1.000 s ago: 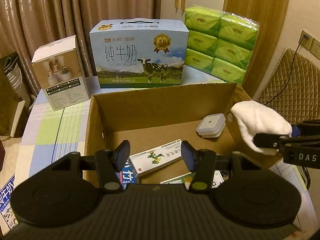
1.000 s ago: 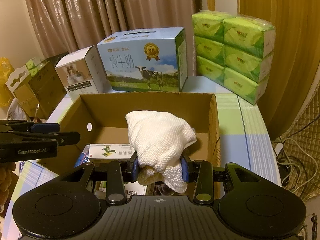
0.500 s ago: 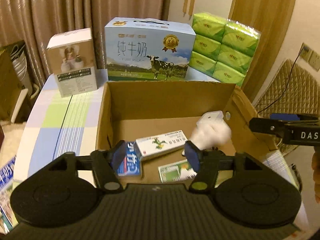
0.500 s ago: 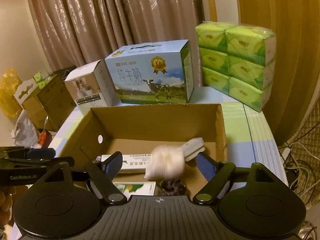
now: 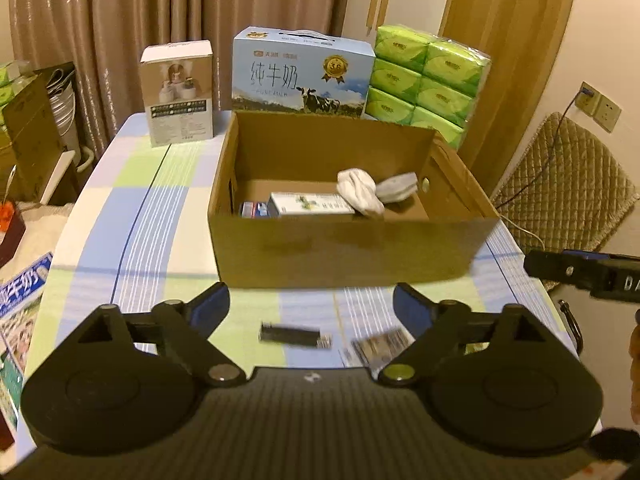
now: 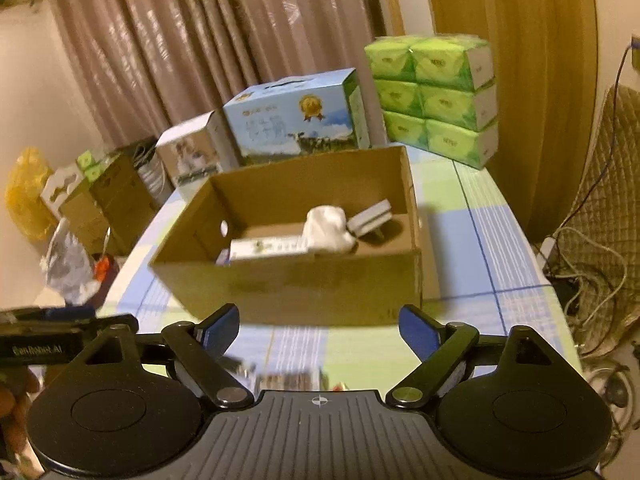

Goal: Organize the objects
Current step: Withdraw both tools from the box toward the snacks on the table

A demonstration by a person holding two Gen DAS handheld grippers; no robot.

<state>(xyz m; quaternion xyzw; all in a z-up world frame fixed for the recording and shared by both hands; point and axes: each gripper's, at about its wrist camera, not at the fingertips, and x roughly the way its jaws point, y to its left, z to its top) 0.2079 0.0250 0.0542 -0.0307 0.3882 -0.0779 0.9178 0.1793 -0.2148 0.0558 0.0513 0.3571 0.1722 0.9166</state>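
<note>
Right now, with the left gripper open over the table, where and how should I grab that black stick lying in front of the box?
Grip the black stick at its middle, across its narrow width, coming straight down from above. It lies flat on the table, long axis running left to right, so the left gripper probably needs turning until its fingers close front to back. The paper beside its right end leaves the middle freer.

I see a blue milk carton [image 5: 303, 77] at the table's far edge, green tissue packs [image 5: 427, 80] right of it, brown curtains [image 5: 168, 20] behind, quilted chair [image 5: 568, 184] far right
</note>
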